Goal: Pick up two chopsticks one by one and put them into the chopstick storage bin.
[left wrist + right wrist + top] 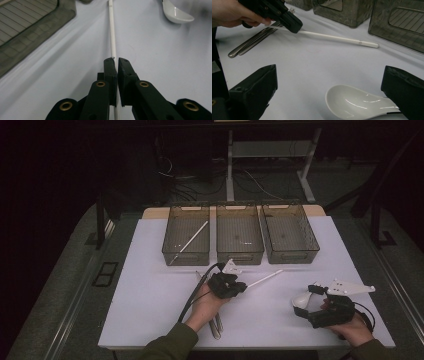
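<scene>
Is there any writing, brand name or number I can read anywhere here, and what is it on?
None can be read.
White chopstick: a small mark near its far end, too small to read.
Three grey bins, white spoon, metal cutlery: no lettering shows.

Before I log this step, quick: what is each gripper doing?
Left gripper: shut on the thin white plastic chopstick.
Right gripper: open, the white ceramic spoon between its jaws.

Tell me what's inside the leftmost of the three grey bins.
The left bin holds one white chopstick lying diagonally. Nothing else shows on its visible floor, though its dark near wall hides the strip of floor just behind it.
</scene>
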